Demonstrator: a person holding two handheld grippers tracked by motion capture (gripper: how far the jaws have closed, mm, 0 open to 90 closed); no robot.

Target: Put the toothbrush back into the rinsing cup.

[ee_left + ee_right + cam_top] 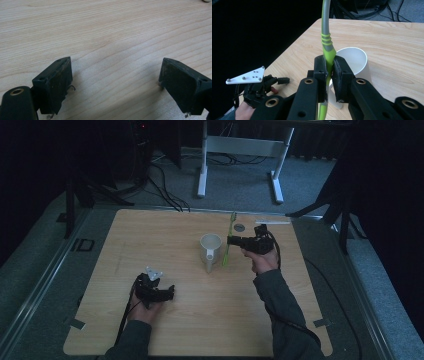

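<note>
A: Toward the far right of the table point(150, 330), a toothbrush point(228, 242) is held clamped in the right gripper point(234, 241), just beside the mug point(210, 249) on its right.

B: How is the toothbrush's long axis set?

A: In the high view it runs from the far edge toward the near edge, roughly upright in the grip, and it is crossed by the gripper, which comes in from the right. The mug's mouth lies just left of it, so the coming move is judged to be a short carry leftward and a lowering into the mug.

B: And the left gripper point(167, 292)?

A: It is rested near the near left corner, well apart from the mug, with its jaws spread and nothing between them. The right hand is clearly the nearer one.

B: What is added by the gripper views?

A: In the right gripper view the pads point(342, 75) are seen pressed on the green handle point(329, 52), with the mug's rim point(359, 53) directly behind. In the left gripper view bare wood is seen between the jaws. Which end carries the bristles cannot be told.
</note>
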